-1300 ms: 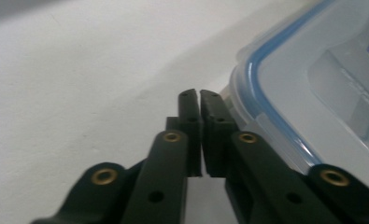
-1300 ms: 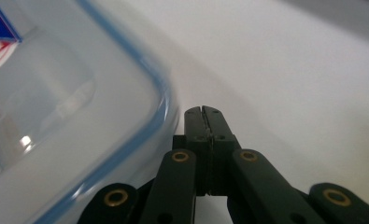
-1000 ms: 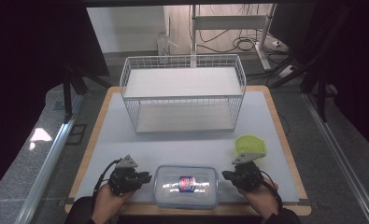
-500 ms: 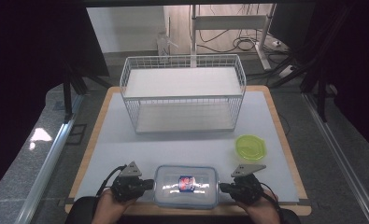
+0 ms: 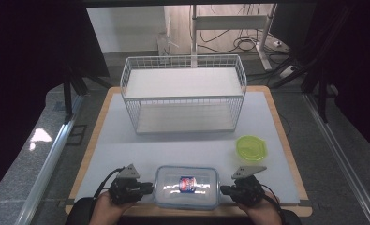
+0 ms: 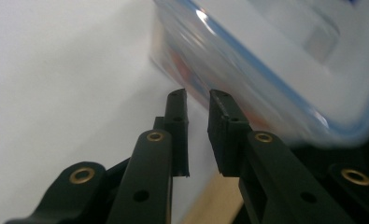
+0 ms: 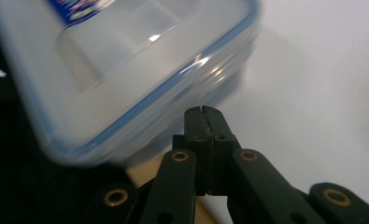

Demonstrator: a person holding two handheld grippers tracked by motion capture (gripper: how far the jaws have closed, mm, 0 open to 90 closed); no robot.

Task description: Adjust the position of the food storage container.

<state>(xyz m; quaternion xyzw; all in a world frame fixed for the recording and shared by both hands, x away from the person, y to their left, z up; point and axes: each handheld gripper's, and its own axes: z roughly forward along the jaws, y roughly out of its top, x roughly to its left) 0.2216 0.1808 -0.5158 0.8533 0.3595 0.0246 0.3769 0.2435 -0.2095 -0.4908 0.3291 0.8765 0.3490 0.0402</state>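
Left black two-jaw plastic claw (image 5: 147, 188): grey three-cornered plate on top, black cable looping off rear, dark sleeve at wrist. Right black two-jaw plastic claw (image 5: 224, 190): same grey plate, thin black cable trailing behind, dark sleeve. Seen close in both gripper views: matte black linkage arms, brass-coloured rivets at pivots, small round holes along links, squared blocky fingertips with ribbed inner faces.

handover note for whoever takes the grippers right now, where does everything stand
Left gripper: jaws slightly apart, just reopened a little, nothing between them, tips at the left end of the clear lidded container.
Right gripper: jaws closed, empty, tips at the container's right end.
Container sits at the near table edge, lid on. Wire rack stands beyond it; green lid lies front right.
Done: both ends flanked. Left: probably gripping or lifting.
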